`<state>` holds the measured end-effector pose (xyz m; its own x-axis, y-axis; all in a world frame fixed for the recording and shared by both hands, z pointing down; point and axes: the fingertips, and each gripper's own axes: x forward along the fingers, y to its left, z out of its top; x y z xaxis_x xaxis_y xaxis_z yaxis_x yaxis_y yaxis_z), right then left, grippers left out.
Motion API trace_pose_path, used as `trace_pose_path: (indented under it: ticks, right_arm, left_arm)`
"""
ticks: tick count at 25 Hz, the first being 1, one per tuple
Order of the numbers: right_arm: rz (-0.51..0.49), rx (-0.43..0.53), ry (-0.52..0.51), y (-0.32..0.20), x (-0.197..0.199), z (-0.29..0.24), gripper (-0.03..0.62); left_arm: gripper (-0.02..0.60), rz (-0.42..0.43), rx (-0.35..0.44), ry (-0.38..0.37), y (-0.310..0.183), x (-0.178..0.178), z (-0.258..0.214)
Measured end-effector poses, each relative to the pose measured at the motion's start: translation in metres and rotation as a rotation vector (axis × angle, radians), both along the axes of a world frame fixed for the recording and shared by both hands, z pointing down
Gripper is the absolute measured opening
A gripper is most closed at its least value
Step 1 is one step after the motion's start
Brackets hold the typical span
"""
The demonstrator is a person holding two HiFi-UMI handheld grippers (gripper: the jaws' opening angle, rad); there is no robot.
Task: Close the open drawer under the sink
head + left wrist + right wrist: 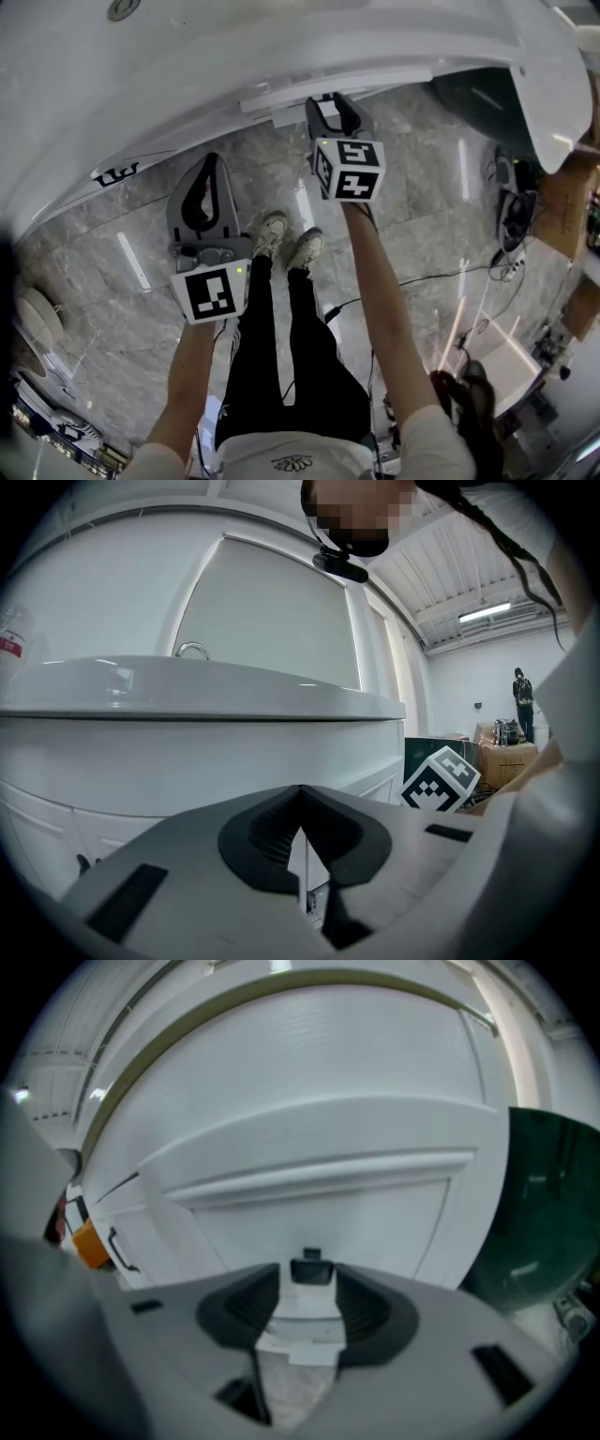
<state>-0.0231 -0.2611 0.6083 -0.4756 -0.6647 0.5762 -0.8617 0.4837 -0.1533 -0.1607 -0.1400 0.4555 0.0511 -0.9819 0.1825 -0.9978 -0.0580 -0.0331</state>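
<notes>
The right gripper [309, 1288] stands wide, its jaws either side of the drawer's dark handle [312, 1270] without squeezing it. The drawer [328, 1208] lies straight ahead of the tips and looks almost home. Next comes a straight push forward, or a clean retreat. The left gripper [300, 799] hangs back, jaws together and empty.
</notes>
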Motion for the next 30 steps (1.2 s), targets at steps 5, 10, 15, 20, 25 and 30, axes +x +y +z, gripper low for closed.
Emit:
trace_pose_path:
  ticks: [5,10,15,20,25,30]
  right_arm:
    - [0.031,-0.004,-0.015,0.01,0.007,-0.009,0.187]
    - [0.046,-0.007,-0.031,0.014,0.013,-0.031,0.187]
    - [0.05,0.037,-0.05,0.019,0.022,-0.078,0.187]
    - [0.069,0.097,-0.09,0.023,0.037,-0.153,0.17]
    - [0.072,0.246,-0.05,0.029,0.048,-0.255,0.098]
    - [0.065,0.392,-0.088,0.051,0.043,-0.366,0.046]
  left_arm:
    - [0.015,0.0,0.021,-0.004,0.004,-0.002,-0.014]
    - [0.015,-0.007,0.047,0.005,0.01,0.004,-0.034]
    - [0.015,-0.006,0.066,0.032,0.018,0.02,-0.064]
    - [0.015,0.006,0.107,0.065,0.022,0.039,-0.118]
    - [0.015,0.034,0.16,0.076,0.021,0.056,-0.186]
    - [0.015,0.085,0.214,0.067,0.029,0.068,-0.258]
